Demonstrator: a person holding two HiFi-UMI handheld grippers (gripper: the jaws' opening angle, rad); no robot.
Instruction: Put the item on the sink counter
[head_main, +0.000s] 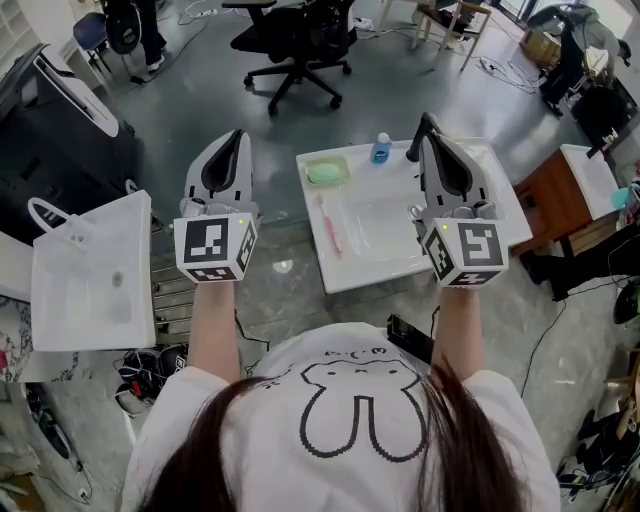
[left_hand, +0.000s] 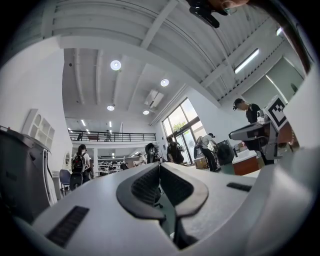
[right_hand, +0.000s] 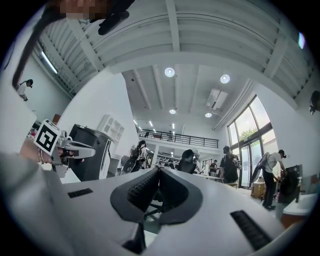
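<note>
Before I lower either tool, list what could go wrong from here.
1. The right tool hangs shut over the sink counter, near the small blue bottle; lowering it could tip the bottle.
2. The pink toothbrush lies along the counter's left side; a sweep might push it off.
3. The left tool is shut too, and both gripper views show only the room, so aiming is blind.

Right part of sink counter (head_main: 352, 268) — behind right gripper (head_main: 428, 121); blue bottle (head_main: 381, 149) label unreadable
</note>
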